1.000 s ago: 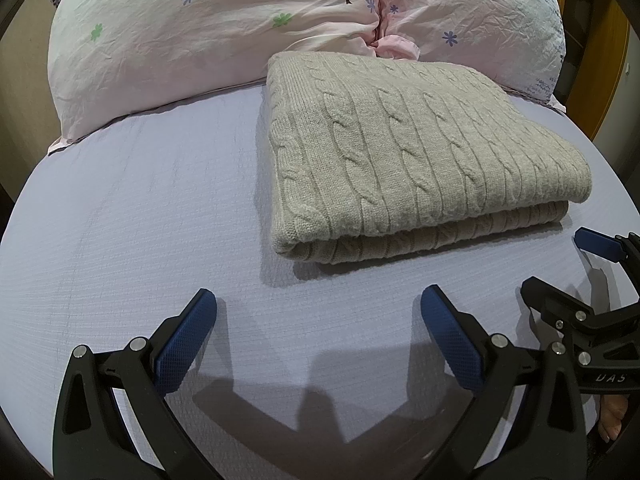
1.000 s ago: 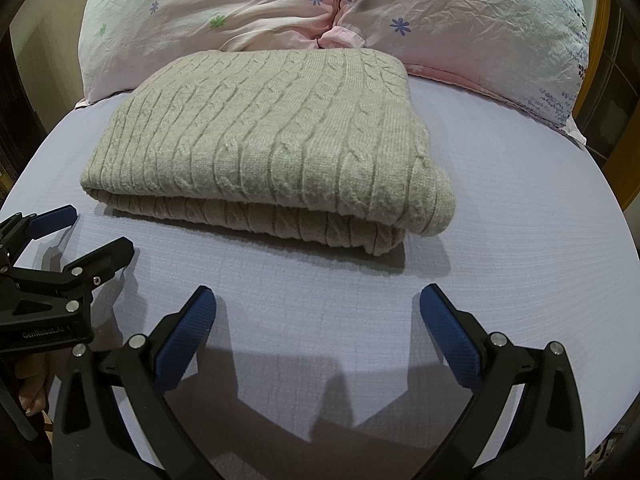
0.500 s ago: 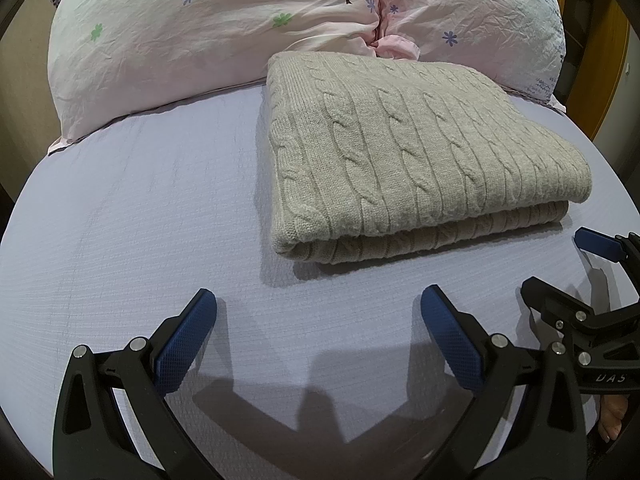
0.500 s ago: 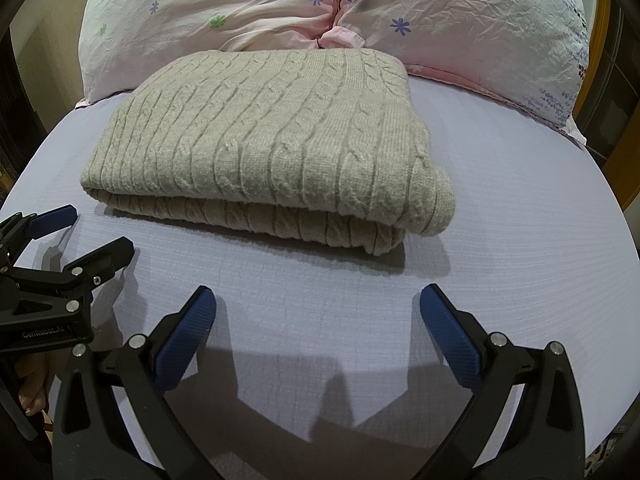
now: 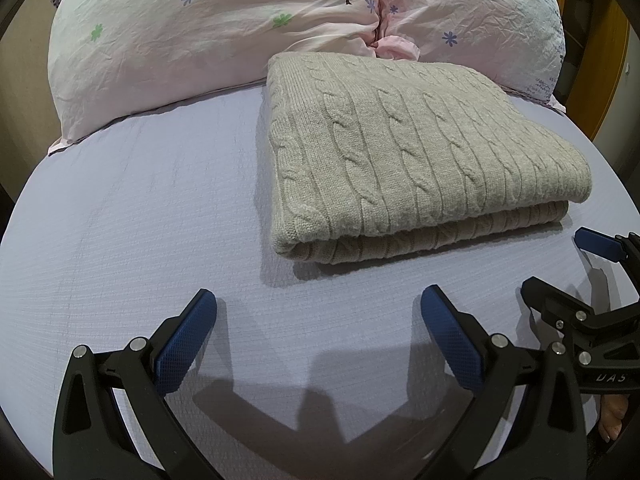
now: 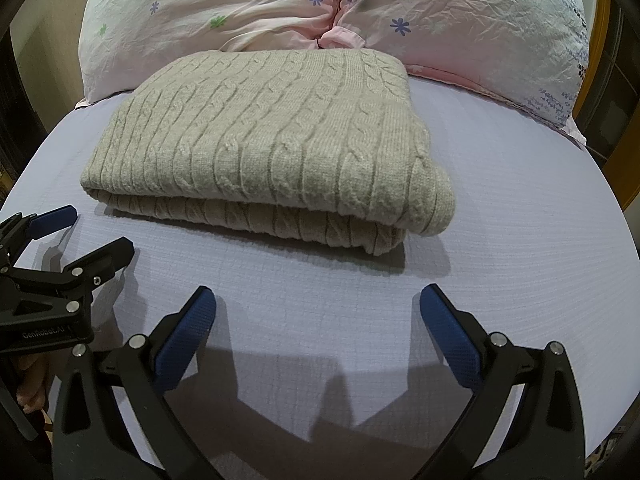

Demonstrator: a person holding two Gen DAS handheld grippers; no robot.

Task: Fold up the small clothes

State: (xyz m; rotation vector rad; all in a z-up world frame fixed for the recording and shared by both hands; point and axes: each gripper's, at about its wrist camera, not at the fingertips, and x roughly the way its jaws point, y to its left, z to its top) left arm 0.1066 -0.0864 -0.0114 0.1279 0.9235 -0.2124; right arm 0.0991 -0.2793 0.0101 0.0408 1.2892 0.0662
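Lying straight ahead of both grippers, the sweater (image 5: 420,168) sits folded into a thick rectangle toward the head edge of the bed (image 5: 132,220), its far side touching the two pillows (image 5: 208,36). Its long axis runs across the bed, parallel to the near edge. The left gripper (image 5: 319,312) hangs over bare sheet near the near edge, jaws spread wide and holding nothing; the sweater's rounded folded corner lies ahead and a little to its right. The right gripper (image 6: 318,312) is just beside it, jaws equally wide and empty, with the bulk of the sweater ahead and slightly left. Neither looks clearly nearer. The knit is beige, cable-patterned, soft and bulky, in stacked layers; the sheet is pale lilac with a fine ribbed weave.
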